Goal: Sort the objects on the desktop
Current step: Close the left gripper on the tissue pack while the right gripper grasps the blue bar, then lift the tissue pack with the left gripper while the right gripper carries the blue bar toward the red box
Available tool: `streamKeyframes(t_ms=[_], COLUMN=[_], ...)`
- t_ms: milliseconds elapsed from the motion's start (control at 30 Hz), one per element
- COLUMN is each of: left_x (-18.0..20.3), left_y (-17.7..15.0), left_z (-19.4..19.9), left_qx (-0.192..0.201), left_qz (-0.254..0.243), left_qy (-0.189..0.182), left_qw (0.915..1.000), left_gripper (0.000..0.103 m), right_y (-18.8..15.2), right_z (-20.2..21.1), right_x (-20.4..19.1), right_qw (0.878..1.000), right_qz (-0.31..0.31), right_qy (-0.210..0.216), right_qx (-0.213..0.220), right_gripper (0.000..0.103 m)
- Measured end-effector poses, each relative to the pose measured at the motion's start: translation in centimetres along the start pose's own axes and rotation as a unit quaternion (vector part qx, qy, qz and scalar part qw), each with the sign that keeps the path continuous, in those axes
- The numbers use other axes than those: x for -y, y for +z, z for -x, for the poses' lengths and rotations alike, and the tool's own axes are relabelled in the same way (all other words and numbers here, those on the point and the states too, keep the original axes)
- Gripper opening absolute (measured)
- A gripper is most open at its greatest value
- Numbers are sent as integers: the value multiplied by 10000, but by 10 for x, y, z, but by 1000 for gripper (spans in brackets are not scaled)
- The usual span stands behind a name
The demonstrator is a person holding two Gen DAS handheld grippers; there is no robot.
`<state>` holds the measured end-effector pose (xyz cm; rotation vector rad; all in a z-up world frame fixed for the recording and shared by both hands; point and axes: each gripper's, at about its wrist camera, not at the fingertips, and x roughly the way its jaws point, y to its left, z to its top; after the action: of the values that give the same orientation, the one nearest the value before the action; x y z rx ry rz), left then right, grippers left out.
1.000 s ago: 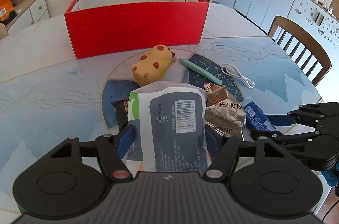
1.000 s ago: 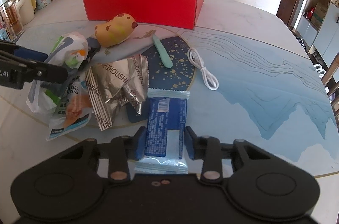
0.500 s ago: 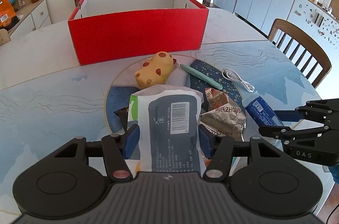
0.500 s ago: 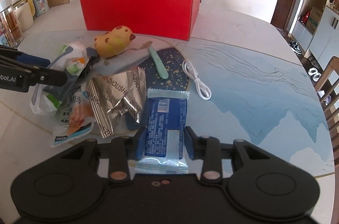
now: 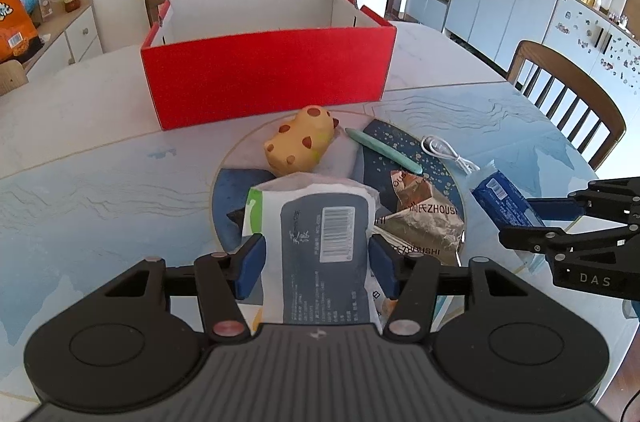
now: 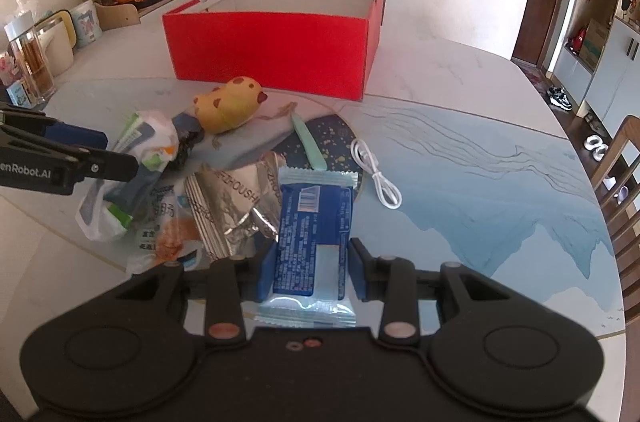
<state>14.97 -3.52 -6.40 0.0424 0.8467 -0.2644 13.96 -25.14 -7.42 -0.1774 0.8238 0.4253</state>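
Observation:
My left gripper (image 5: 316, 254) is closing, and its blue pads press the sides of a white and grey snack bag (image 5: 320, 222); the right wrist view shows the bag (image 6: 148, 142) lifted and crumpled at the left gripper (image 6: 120, 154). My right gripper (image 6: 310, 262) is shut on a blue wrapped packet (image 6: 312, 222), held just above the table. In the left wrist view that packet (image 5: 500, 198) sticks out of the right gripper (image 5: 532, 218). An open red box (image 5: 264, 78) stands behind the pile.
On the round mat lie a yellow spotted toy (image 5: 300, 142), a green pen (image 5: 384, 150), a white cable (image 5: 448, 154) and a silver foil bag (image 5: 424, 218). An orange and white packet (image 6: 168, 222) lies beside the foil bag. Wooden chairs (image 5: 568, 94) ring the table.
The left jaws have narrowed onto the white snack bag. The right gripper has risen a little with the blue packet.

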Motion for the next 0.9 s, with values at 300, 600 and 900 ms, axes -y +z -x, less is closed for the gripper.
streamKeyframes(t_ms=[300, 600, 900], left_x=[0, -6, -13], left_y=[-2, -8, -11], left_z=[-2, -27, -48], left_qx=[151, -112, -329], left_qz=[-372, -507, -439], left_qy=[-119, -397, -379], left_qw=[9991, 9979, 9978], left_gripper=[97, 103, 89], right_y=[1, -5, -7], right_z=[2, -1, -4], right_x=[-2, -2, -1], right_qw=[10000, 9999, 9998], right_qz=[49, 31, 61], right_qy=[32, 70, 34], right_qx=[-21, -130, -198], right_gripper=[37, 37, 37])
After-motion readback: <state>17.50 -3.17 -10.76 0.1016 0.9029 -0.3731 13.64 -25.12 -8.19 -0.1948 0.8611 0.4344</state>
